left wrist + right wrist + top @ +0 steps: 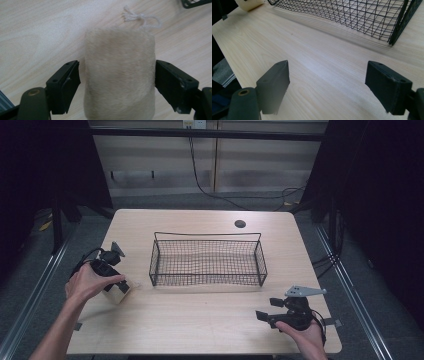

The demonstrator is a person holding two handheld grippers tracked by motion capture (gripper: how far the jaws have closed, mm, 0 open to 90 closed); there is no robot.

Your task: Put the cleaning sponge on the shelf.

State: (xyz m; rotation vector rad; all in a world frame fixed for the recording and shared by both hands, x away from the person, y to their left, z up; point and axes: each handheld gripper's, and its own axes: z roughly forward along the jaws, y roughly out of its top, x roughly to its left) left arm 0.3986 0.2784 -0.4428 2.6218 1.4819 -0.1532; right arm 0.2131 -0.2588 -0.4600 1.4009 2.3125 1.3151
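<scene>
Left hand-held gripper (117, 75) straddles a cream fuzzy cylindrical pouch with a knotted white drawstring (119, 75); jaws flank it on both sides, small gap visible on each side, pads not pressing, so open around it, not gripping; pouch sits on the pale wood-grain worktop (200, 315) near its left edge, just left of the black wire-mesh rectangular basket (207, 261), apart from it; drawstring knot lies on the worktop past the pouch's far end; left hand (90, 282) covers the gripper in the high view; right hand-held gripper (328, 87) at the near right of the worktop, jaws wide, nothing between them, pointing toward the basket's corner.
</scene>
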